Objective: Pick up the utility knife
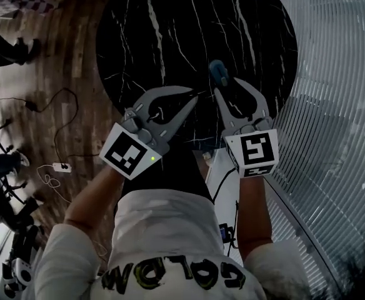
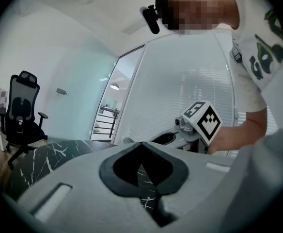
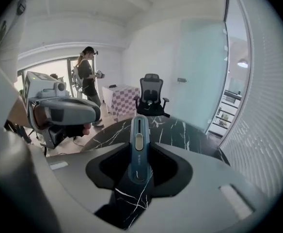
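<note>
A blue utility knife [image 1: 219,72] with a pale slider stands clamped between the jaws of my right gripper [image 1: 225,91], held in the air over the round black marble table [image 1: 170,36]. In the right gripper view the knife [image 3: 138,130] points away from the camera, with the right gripper [image 3: 139,149] shut on its lower half. My left gripper [image 1: 194,96] hangs beside it on the left, shut with nothing in it. In the left gripper view its jaw tips meet in the left gripper [image 2: 141,143], and the right gripper's marker cube [image 2: 202,121] shows to the right.
White slatted blinds [image 1: 339,105] run along the table's right side. Cables and a power strip [image 1: 60,166] lie on the wooden floor at the left. A black office chair [image 3: 151,98] stands beyond the table, and a person [image 3: 88,79] stands farther back.
</note>
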`<move>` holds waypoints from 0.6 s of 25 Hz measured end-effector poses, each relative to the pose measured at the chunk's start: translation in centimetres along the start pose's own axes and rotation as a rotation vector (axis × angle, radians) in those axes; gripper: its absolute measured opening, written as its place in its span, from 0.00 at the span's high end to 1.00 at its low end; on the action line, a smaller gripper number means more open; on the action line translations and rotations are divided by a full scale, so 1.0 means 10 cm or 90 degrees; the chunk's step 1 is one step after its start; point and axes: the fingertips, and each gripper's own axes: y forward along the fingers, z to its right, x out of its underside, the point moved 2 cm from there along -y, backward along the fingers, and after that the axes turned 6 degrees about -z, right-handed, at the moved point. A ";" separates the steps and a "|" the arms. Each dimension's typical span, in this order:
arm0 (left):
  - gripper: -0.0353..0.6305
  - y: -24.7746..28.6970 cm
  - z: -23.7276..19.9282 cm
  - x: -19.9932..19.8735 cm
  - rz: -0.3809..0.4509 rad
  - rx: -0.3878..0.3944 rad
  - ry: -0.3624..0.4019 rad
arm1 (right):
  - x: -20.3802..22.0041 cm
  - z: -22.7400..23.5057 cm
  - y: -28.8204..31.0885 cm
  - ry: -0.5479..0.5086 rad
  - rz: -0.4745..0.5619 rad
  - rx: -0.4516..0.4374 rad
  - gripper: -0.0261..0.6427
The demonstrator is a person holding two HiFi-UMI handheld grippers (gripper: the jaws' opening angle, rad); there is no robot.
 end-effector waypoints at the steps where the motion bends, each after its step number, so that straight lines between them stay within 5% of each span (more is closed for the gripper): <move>1: 0.94 -0.02 0.07 -0.07 0.003 -0.003 0.000 | -0.04 -0.01 -0.11 0.002 0.015 0.003 0.76; 15: 0.94 -0.36 0.83 -0.99 0.035 -0.029 -0.012 | -0.69 -0.14 -1.58 0.043 0.228 0.044 0.76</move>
